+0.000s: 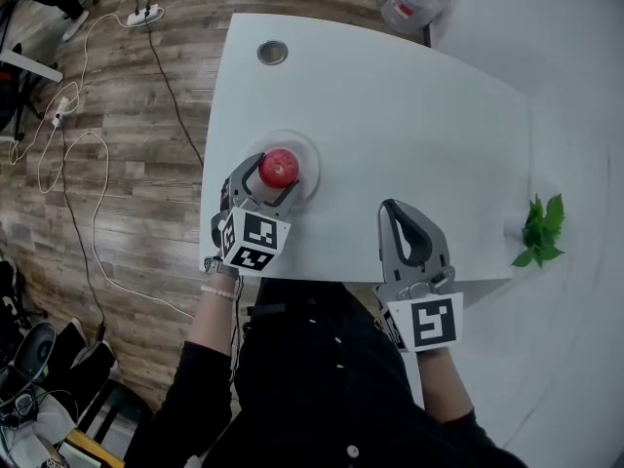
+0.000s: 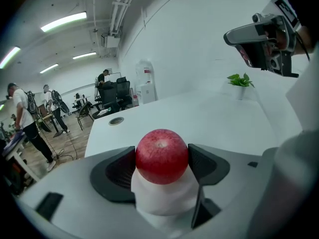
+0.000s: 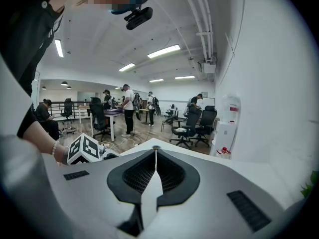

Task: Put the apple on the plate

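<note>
Both grasping apple [image 1: 278,168] over plate [image 1: 310,159] at 9 o'clock on surface [image 1: 409,115] with left hand-held gripper [image 1: 273,175] and holding right hand-held gripper [image 1: 390,206] clenched, empty, at 6 o'clock.

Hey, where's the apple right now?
In the head view, the apple is on the left side of the table, gripped between the jaws of the left gripper, right over the round plate.

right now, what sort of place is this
Most likely an open-plan office: swivel chairs, a water cooler by the wall, and strip lights overhead.
</note>
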Tool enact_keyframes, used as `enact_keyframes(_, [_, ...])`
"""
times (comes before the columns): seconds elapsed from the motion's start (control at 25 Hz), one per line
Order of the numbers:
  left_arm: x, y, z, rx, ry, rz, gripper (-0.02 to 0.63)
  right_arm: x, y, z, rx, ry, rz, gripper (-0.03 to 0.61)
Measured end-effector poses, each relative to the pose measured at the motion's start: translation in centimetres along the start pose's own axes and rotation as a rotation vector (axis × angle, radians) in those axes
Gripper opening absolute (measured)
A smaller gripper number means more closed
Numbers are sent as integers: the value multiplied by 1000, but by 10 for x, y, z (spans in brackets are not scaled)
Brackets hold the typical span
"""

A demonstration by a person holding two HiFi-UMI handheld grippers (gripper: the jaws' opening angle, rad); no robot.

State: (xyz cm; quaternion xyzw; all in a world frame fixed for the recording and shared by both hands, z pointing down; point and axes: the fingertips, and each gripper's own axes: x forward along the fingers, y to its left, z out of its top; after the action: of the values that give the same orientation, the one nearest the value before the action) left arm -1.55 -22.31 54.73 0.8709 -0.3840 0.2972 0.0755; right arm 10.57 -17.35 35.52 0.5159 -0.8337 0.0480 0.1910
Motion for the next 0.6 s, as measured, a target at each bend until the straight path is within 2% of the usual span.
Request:
enact_keyframes(0.28, [0,3,1,-38,-24,6,342,3,4,3,1,-4,13,43])
enact_keyframes(0.6, [-5,6,4,-135,-61,6,344,3,7,4,-5,-8,23,43])
